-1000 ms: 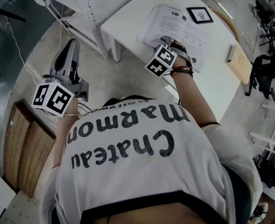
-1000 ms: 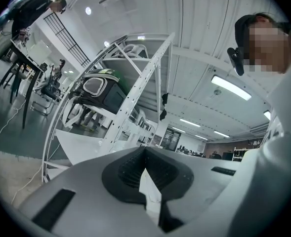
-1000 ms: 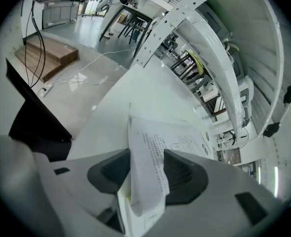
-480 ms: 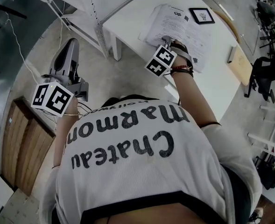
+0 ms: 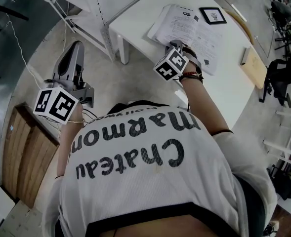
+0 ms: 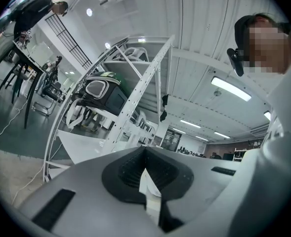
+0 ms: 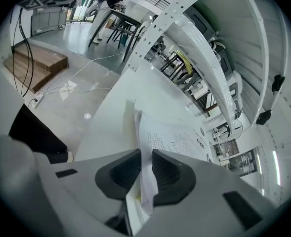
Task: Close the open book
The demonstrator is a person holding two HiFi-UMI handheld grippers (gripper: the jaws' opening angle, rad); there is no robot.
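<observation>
Book (image 5: 187,28) lay where?

Open, pages up, toward the far side of the white table (image 5: 135,28).

And the right gripper (image 5: 175,44)?

At the book's near left edge. Its jaws had just been closing and were clamped on a few pages (image 7: 146,181), which stood up between them.

The left gripper (image 5: 75,48)?

Well apart to the left, over the floor (image 5: 125,83), jaws together.
</observation>
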